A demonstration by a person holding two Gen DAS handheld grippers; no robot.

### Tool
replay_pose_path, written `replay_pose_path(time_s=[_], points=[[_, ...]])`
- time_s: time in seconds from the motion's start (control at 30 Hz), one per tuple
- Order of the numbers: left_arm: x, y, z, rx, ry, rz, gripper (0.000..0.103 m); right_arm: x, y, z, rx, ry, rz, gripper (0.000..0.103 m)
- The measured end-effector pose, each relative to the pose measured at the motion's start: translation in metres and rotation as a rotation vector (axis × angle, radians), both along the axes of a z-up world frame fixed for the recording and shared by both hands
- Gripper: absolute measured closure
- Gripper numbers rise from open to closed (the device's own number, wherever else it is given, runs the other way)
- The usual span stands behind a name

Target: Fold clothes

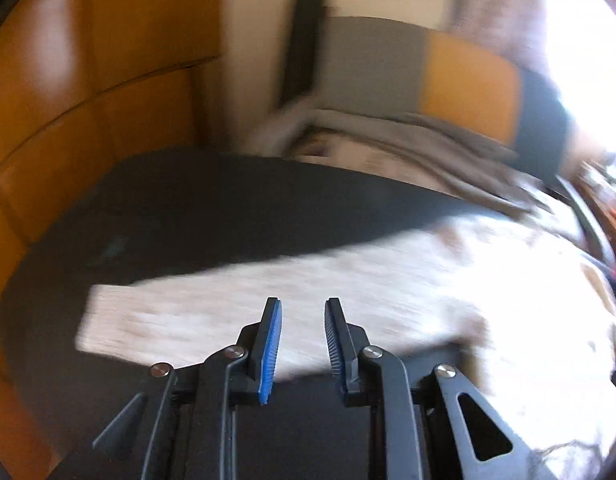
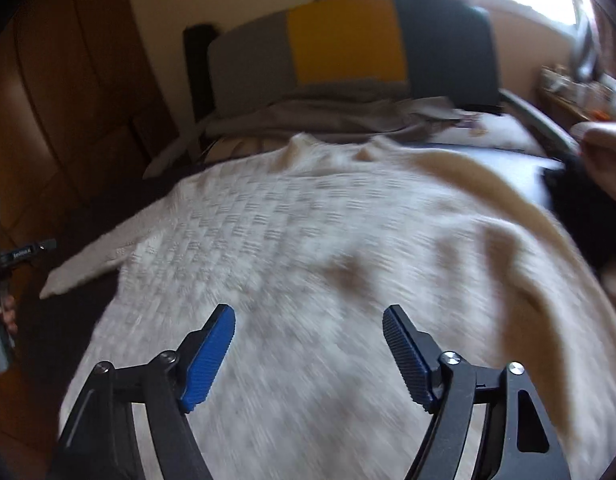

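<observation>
A cream knitted sweater lies spread flat on a dark table, its neck at the far end. One sleeve stretches out to the left over the dark surface; the right wrist view shows this sleeve too. My left gripper hovers above the sleeve, its blue pads a narrow gap apart with nothing between them. Over the sweater's near body, my right gripper stands wide open and empty. Both views are blurred.
A cushion with grey, yellow and dark panels stands behind the table, with crumpled grey cloth in front of it. Wooden panelling runs along the left. At the right are a bright window and a cluttered shelf. A hand shows at the left edge.
</observation>
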State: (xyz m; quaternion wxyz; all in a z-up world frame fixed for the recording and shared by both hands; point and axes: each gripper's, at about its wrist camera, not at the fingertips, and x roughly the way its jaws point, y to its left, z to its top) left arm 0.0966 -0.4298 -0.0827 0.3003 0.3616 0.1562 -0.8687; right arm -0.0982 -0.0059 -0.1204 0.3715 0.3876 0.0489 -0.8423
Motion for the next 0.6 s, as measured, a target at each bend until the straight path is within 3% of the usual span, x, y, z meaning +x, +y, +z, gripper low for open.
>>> replay_pose_path(time_s=[0.2,0.37,0.53,0.6], points=[[-0.047,0.144,-0.016,0.034,0.012,-0.337,0.081,0.020,0.139,0.013,0.059,0.008,-0.201,0.027],[-0.071,0.240,-0.034,0.048,-0.024,-0.534,0.081,0.026,0.242,-0.001,0.145,-0.054,-0.407,0.019],[-0.082,0.292,-0.055,0.040,-0.097,-0.633,0.081,0.022,0.265,-0.029,0.212,-0.092,-0.412,0.017],[-0.079,0.299,-0.064,0.052,-0.132,-0.624,0.081,0.021,0.262,-0.035,0.241,-0.053,-0.406,0.013]])
